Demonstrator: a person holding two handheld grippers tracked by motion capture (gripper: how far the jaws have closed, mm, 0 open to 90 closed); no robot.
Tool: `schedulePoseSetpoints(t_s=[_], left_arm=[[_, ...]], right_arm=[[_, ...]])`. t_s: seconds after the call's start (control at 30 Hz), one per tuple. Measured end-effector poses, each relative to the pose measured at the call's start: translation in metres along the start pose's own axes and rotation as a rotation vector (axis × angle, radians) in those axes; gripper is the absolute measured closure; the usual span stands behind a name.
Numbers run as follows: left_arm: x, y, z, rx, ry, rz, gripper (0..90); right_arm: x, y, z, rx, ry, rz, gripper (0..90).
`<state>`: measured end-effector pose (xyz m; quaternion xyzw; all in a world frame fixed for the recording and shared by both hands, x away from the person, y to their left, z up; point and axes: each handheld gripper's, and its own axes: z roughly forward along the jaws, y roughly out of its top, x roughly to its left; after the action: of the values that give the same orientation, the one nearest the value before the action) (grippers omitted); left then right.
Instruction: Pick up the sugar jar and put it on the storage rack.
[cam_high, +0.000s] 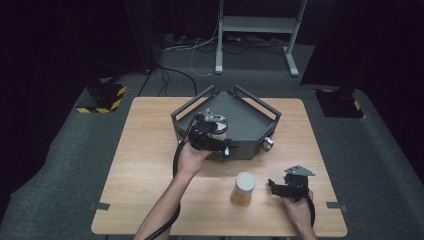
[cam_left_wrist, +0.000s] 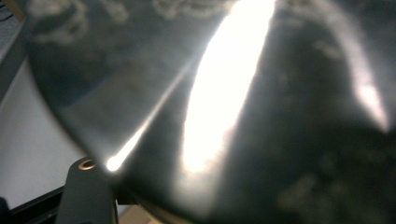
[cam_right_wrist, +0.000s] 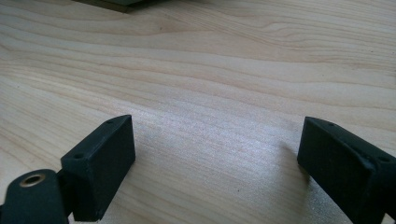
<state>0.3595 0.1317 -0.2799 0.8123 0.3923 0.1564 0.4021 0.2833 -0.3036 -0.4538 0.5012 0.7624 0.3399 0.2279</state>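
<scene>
My left gripper hovers at the front edge of a dark grey tray, shut on a pale-lidded jar. In the left gripper view the jar's glossy curved wall sits right up against the camera, with one black fingertip pressed to its lower left. A second jar, white lid over orange contents, stands upright on the wooden table near the front. My right gripper rests low just right of that jar, apart from it. Its jaws stand open over bare wood.
The tray has raised rail sides and a small silver knob on its front right face. Black-and-yellow floor bases flank the table, and a white stand frame is behind it. Cables trail from both grippers.
</scene>
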Motion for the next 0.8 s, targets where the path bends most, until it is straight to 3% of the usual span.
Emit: schedulePoseSetpoints(t_s=[0.27, 0.33, 0.37, 0.57, 0.73, 0.8], left_arm=[[0.006, 0.012, 0.007, 0.007, 0.018, -0.01, 31.7], [0.008, 0.017, 0.009, 0.025, 0.026, 0.004, 31.7], [0.01, 0.022, 0.01, 0.048, 0.033, 0.03, 31.7], [0.014, 0.027, 0.024, 0.057, 0.075, 0.006, 31.6], [0.02, 0.028, 0.03, 0.046, 0.083, -0.033, 31.7], [0.021, 0.029, 0.032, 0.051, 0.089, -0.03, 31.7]], right_arm=[[0.0, 0.0, 0.0, 0.0, 0.0, 0.0, 10.9], [0.0, 0.0, 0.0, 0.0, 0.0, -0.001, 10.9], [0.0, 0.0, 0.0, 0.0, 0.0, 0.0, 10.9], [0.0, 0.0, 0.0, 0.0, -0.001, 0.0, 11.1], [0.0, 0.0, 0.0, -0.001, -0.001, 0.0, 11.3], [0.0, 0.0, 0.0, -0.001, -0.001, 0.0, 11.3]])
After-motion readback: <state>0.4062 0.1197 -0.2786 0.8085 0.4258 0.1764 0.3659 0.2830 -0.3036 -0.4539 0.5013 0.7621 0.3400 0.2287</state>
